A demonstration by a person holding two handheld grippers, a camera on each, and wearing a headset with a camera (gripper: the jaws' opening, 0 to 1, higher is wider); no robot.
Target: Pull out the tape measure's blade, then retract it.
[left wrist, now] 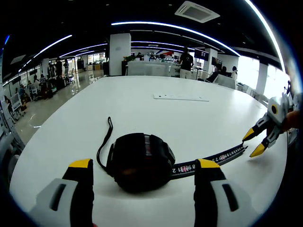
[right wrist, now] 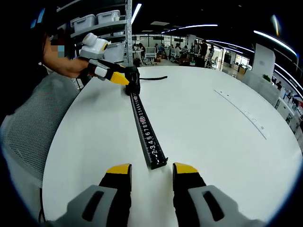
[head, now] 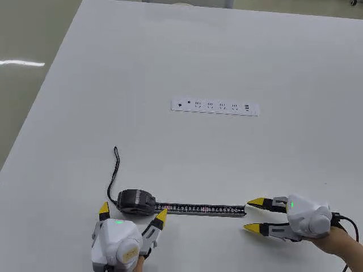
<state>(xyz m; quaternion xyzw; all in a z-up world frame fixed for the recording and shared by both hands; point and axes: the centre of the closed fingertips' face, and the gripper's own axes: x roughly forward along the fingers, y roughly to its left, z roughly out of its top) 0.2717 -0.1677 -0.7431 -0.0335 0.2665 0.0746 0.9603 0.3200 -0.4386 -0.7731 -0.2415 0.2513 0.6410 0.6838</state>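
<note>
A black tape measure [head: 136,202] [left wrist: 140,161] [right wrist: 132,80] lies on the white table with its wrist strap [head: 114,170] trailing away. Its dark blade [head: 202,209] [left wrist: 214,158] [right wrist: 146,131] is pulled out flat along the table toward the right. My left gripper [head: 133,212] [left wrist: 144,166] is open, its yellow-tipped fingers either side of the case, just short of it. My right gripper [head: 253,215] [right wrist: 151,169] is open, with the blade's end hook [right wrist: 158,163] lying just ahead of its fingertips, untouched.
A white power strip [head: 215,106] [left wrist: 181,98] [right wrist: 241,112] lies flat further back on the table. The table's left edge [head: 39,102] drops to a shiny floor. People and shelving stand far off in the room.
</note>
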